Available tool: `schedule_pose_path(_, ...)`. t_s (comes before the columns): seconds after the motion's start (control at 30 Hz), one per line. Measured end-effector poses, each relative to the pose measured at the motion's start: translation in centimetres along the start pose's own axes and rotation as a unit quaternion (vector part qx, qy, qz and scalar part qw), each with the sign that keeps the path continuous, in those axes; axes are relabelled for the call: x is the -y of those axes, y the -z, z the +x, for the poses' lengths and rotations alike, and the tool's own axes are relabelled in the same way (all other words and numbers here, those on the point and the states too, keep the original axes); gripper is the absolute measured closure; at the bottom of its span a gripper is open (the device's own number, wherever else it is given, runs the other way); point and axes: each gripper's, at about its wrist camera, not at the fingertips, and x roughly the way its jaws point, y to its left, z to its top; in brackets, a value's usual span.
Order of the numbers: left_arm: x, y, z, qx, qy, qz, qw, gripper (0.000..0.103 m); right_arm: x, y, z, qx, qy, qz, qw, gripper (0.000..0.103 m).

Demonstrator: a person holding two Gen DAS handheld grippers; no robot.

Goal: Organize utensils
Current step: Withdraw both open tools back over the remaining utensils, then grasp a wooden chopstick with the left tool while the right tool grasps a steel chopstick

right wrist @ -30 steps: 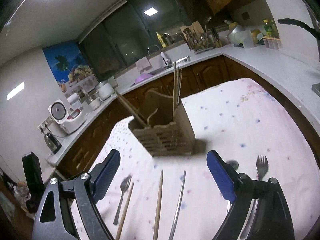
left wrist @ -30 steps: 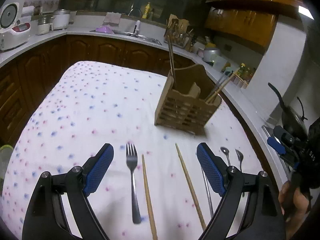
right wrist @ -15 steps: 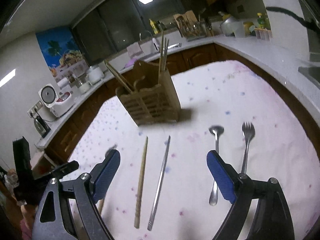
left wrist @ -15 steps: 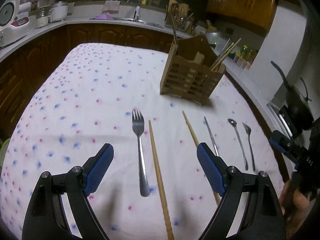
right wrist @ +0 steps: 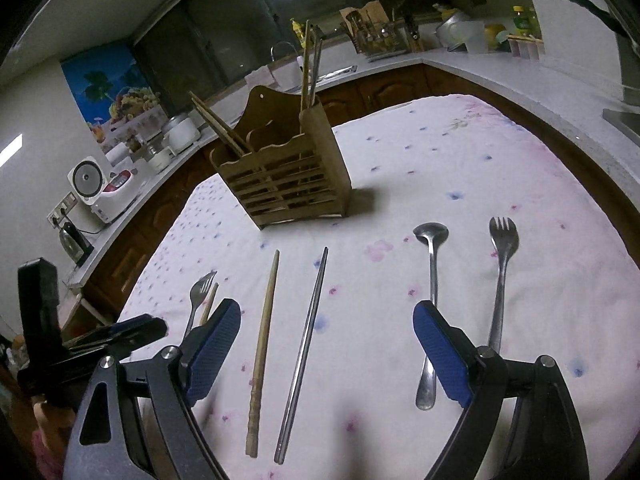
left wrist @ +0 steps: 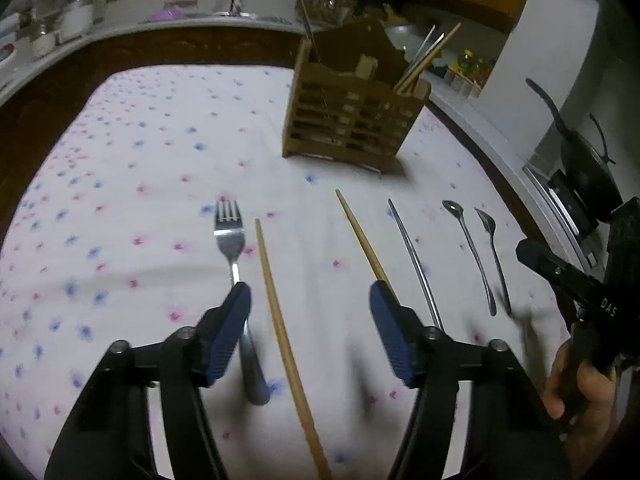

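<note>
Utensils lie in a row on the flowered tablecloth. My left gripper hovers low over a wooden chopstick; its jaws are closing with that chopstick between them, pads clear of it. A fork runs under its left finger, and a second wooden chopstick meets the right finger. My right gripper is open above a wooden chopstick and a metal chopstick. A spoon and a fork lie at its right finger. The slatted wooden holder stands behind, with several chopsticks in it.
A kitchen counter curves around the table, with a rice cooker and a kettle on it. A black pan sits at the right. A person's hand holds the right gripper beside the table edge.
Both grippers have sunk toward the table and tilted downward, so the utensils look larger. The left jaws have narrowed around the wooden chopstick. The right jaws stay wide.
</note>
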Motion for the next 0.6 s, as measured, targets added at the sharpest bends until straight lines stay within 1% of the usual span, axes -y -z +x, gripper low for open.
schedule_pose_path(0.03,0.0,-0.2,0.6,-0.006,-0.001,0.005,1.0,0.048,0.0,-0.1,0.1,0.001,0.0,-0.001,1.0,0.016)
schedule_pose_path(0.1,-0.1,-0.6,1.7,-0.021,-0.001,0.008,0.9997,0.057,-0.1,-0.4,0.7,-0.004,-0.001,-0.004,1.0,0.029)
schedule_pose_path(0.13,-0.2,-0.7,2.2,-0.028,0.0,0.008,0.9996,0.057,0.0,-0.7,1.2,-0.01,-0.002,-0.003,1.0,0.033)
schedule_pose_path(0.2,-0.4,-1.0,3.1,-0.04,-0.001,0.008,0.9992,0.06,0.1,-1.0,2.0,-0.021,-0.001,-0.005,1.0,0.045)
schedule_pose_path(0.3,-0.7,-1.4,4.0,-0.048,-0.002,0.006,0.9988,0.061,0.1,-1.4,3.7,-0.039,0.001,-0.007,0.999,0.055)
schedule_pose_path(0.5,-1.0,-2.2,5.7,-0.068,-0.014,0.006,0.9976,0.062,-0.6,-2.0,6.9,-0.072,0.002,-0.026,0.997,0.062)
schedule_pose_path(0.6,-1.2,-2.6,6.5,-0.074,-0.023,0.003,0.997,0.065,-1.0,-2.3,8.2,-0.082,0.006,-0.038,0.996,0.064)
